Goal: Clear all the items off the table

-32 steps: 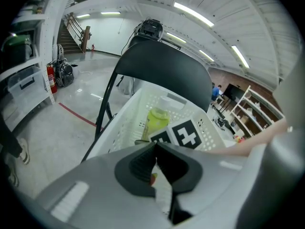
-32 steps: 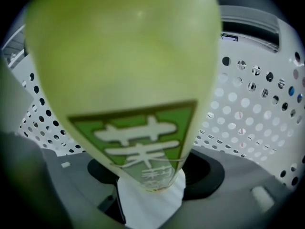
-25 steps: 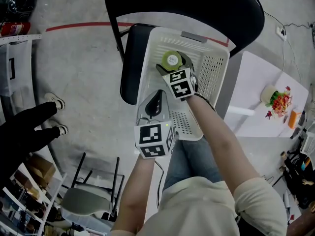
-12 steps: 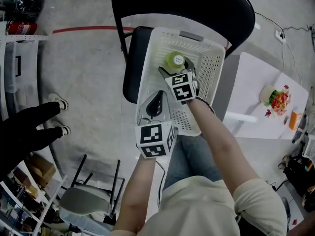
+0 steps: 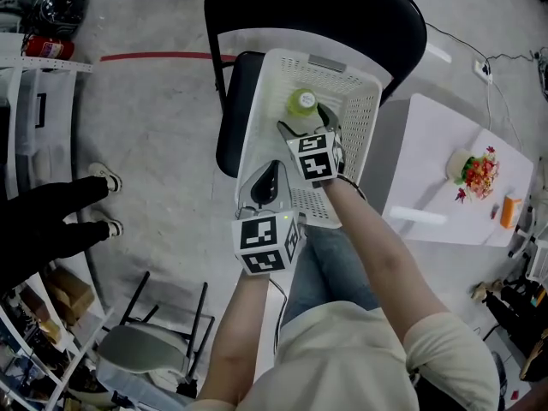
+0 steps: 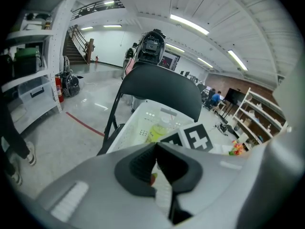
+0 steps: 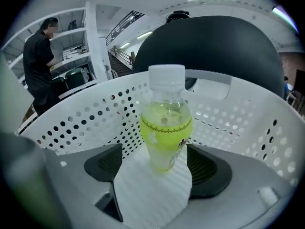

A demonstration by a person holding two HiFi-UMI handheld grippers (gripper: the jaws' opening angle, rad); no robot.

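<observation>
One clear plastic bottle of yellow-green drink (image 7: 166,128) stands upright inside the white plastic basket with little round holes (image 7: 90,120), close to its far wall. The bottle has a pale cap, a short neck and a round belly. A dark dotted line runs around the belly, with pale flower shapes under it and a tiny dark and red mark on one side. The print is too small to read. The basket sits on the seat of a black folding chair (image 5: 330,7). The right gripper (image 7: 156,168) reaches down into the basket, and its jaws are spread wide. The bottle stands just past the tips, in line with the gap, and the dark pads (image 7: 209,168) do not press on it. The left gripper (image 6: 156,149) hangs over the near end of the basket with its jaws pressed together, and I can see nothing held in them. Each gripper carries a cube with black and white squares. Off to the right is the white worktop (image 5: 428,144). On it are a small pale pot of red and yellow flowers (image 5: 473,168), a little orange thing (image 5: 511,210) and a long white thing (image 5: 415,216), all well apart from the basket.
</observation>
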